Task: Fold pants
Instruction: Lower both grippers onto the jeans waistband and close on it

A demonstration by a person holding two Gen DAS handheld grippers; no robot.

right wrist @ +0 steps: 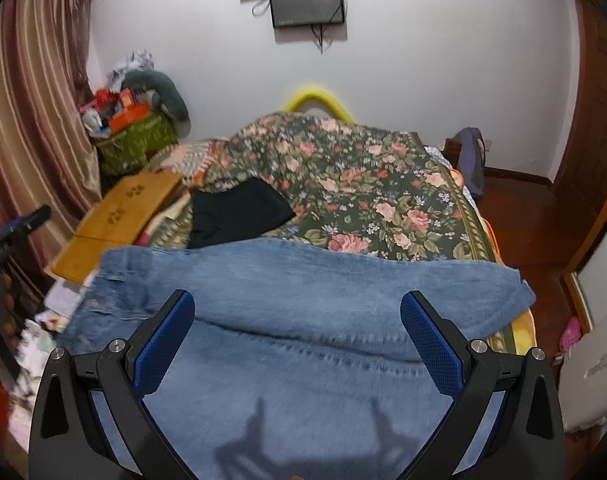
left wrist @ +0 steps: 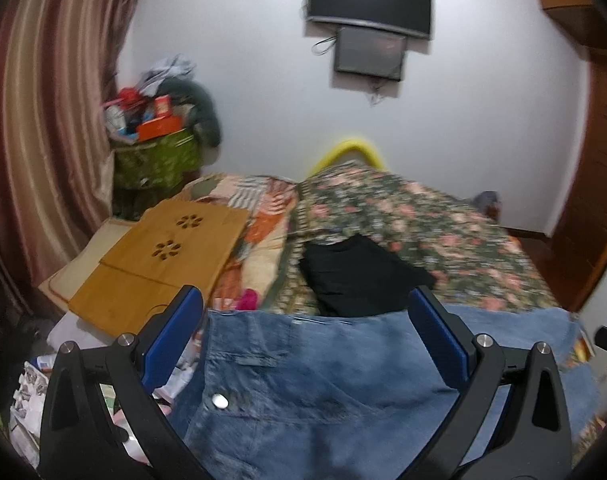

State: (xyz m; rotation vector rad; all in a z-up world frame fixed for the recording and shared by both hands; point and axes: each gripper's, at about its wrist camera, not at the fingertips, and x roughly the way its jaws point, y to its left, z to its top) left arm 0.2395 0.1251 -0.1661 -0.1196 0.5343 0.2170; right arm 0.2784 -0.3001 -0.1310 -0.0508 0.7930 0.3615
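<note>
Blue denim pants [left wrist: 311, 376] lie spread across the near end of the bed, waistband and metal button toward the left. They also fill the lower half of the right wrist view [right wrist: 303, 320], folded lengthwise with a crease running across. My left gripper [left wrist: 307, 320] is open above the waistband area, holding nothing. My right gripper [right wrist: 297, 324] is open above the legs, holding nothing; its shadow falls on the denim.
A folded black garment [left wrist: 359, 276] lies on the floral bedspread [left wrist: 423, 216] beyond the pants. A wooden lap table [left wrist: 163, 256] sits at the bed's left edge. A cluttered green box [left wrist: 155, 152] stands by the curtain. Wooden floor [right wrist: 523, 220] lies to the right.
</note>
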